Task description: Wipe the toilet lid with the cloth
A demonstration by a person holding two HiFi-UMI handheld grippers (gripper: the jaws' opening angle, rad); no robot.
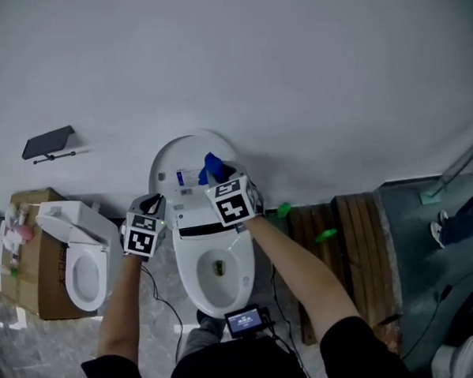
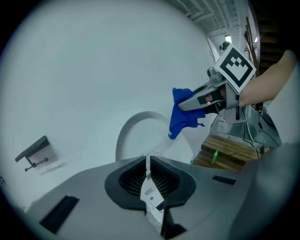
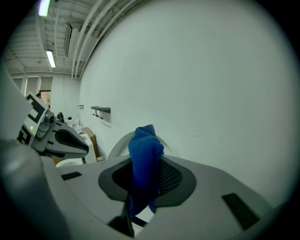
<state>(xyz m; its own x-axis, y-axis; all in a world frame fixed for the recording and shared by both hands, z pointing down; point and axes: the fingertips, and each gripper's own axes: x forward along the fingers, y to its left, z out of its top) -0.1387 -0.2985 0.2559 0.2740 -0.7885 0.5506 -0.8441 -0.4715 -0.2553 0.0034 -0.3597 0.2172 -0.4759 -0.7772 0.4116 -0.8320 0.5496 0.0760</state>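
Observation:
The white toilet's lid [image 1: 183,151] stands raised against the wall, above the open bowl [image 1: 217,264]. My right gripper [image 1: 217,173] is in front of the lid and shut on a blue cloth [image 1: 213,166]. The cloth [image 3: 144,159] stands up between its jaws and hangs below them in the right gripper view. My left gripper [image 1: 153,203] is level with the lid's left side, apart from it, with its jaws shut [image 2: 148,176] and nothing seen held. From the left gripper view the cloth [image 2: 183,115] dangles from the right gripper [image 2: 199,101] in front of the lid [image 2: 140,129].
A second white toilet [image 1: 77,248] and a cardboard box [image 1: 27,258] stand to the left. A wooden pallet [image 1: 342,242] lies to the right. A small dark shelf [image 1: 48,144] is fixed on the wall at the left.

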